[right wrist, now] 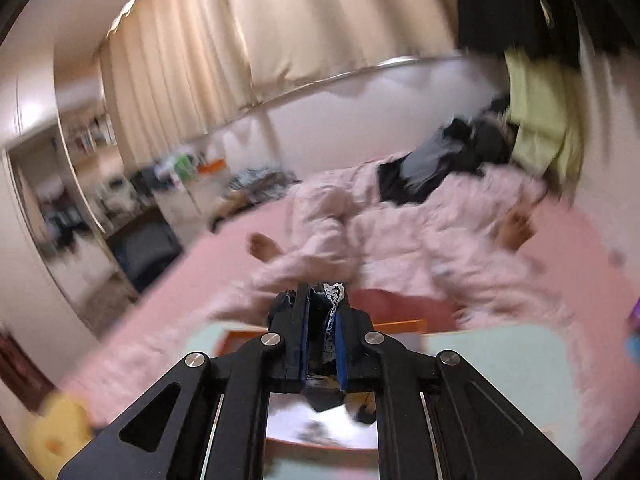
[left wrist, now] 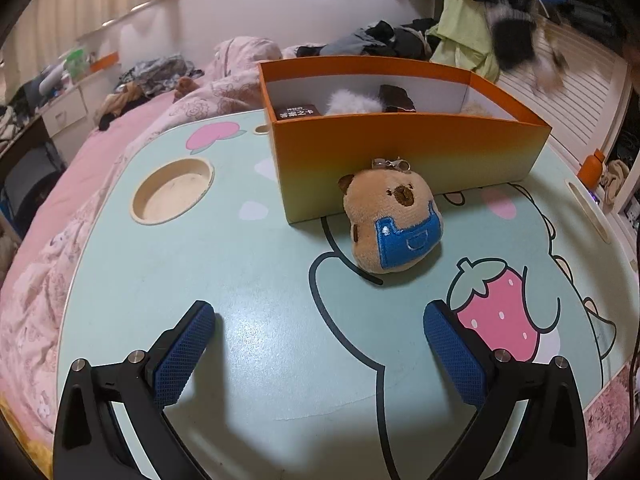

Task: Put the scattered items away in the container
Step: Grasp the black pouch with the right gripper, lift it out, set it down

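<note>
An orange box [left wrist: 408, 160] stands on the mint-green lap table [left wrist: 248, 288]. It holds a dark booklet, a white fluffy item and a dark item. A brown capybara plush [left wrist: 394, 220] with blue overalls and a metal clasp lies against the box's front wall. My left gripper [left wrist: 320, 344] is open and empty, low over the table, in front of the plush. My right gripper [right wrist: 322, 336] is shut on a small dark and white patterned item [right wrist: 334, 300], held high above the table. It shows blurred at the upper right in the left wrist view [left wrist: 520, 44]. The orange box edge [right wrist: 400, 325] shows below it.
The table has a round cup recess [left wrist: 172, 192] at the left and slots at the right edge. It stands on a bed with a pink quilt [right wrist: 420, 240]. Clothes [left wrist: 384, 40] are piled behind the box. An orange bottle [left wrist: 592, 168] stands at the right.
</note>
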Tool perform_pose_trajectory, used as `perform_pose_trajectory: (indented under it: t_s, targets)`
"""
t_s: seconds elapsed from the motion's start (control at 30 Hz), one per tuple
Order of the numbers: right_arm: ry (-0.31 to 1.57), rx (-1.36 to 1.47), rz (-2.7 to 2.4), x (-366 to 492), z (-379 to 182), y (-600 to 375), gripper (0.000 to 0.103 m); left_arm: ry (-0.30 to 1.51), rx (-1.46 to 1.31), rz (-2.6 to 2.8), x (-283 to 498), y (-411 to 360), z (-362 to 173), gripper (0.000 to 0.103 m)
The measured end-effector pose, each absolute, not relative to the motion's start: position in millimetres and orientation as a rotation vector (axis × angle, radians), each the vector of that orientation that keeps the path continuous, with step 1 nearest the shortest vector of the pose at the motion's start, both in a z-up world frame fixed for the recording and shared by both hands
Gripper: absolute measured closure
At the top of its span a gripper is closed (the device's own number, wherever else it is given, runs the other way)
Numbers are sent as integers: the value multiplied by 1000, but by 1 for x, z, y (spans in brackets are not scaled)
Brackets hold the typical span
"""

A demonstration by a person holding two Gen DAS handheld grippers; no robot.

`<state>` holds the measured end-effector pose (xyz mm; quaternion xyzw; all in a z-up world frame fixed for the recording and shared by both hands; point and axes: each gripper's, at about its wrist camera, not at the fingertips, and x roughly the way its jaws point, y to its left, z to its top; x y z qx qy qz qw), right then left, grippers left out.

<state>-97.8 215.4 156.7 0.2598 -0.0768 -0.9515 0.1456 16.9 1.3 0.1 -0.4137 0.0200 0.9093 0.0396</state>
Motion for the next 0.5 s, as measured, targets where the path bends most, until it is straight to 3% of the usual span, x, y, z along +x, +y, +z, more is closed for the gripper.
perform_pose_trajectory:
  t_s: [0.07,0.3,0.5]
  targets:
    - [-196,818,-2739,-113,148,212,92,62,-1269,2791,17,2,1,0]
    - [-580,879,-2453,-160,101,221,92,56,-1263,2793,19,5,2,0]
    - [-552,701,-2432,-96,117,236,92,56,-1264,2794,19,6,2,0]
